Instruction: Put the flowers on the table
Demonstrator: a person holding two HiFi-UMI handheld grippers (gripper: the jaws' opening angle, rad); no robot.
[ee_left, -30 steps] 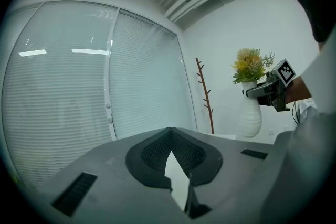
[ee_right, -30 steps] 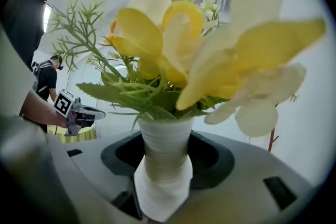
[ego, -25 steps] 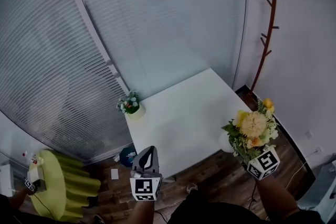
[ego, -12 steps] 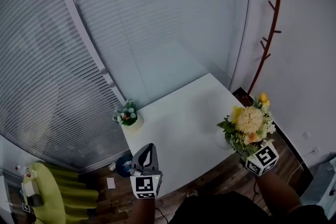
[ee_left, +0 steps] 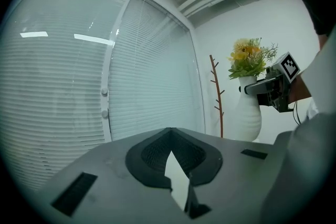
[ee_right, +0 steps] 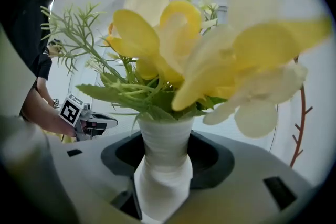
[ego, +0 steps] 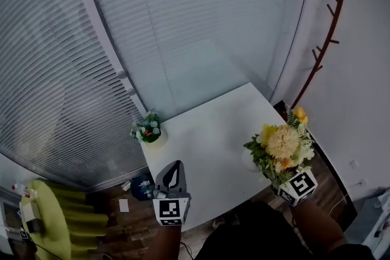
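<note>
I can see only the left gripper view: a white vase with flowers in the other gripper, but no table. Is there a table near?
Observer: Yes. The head view shows a white table just ahead.
Operator: Is something already on it?
Observer: A small pot of flowers stands at its left corner.
Operator: And how is the grip?
Observer: Seen close, the right gripper is shut on the ribbed neck of the vase.

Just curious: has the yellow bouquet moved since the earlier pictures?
Yes: against the white table, the yellow bouquet has moved left, inward over its right edge.
</note>
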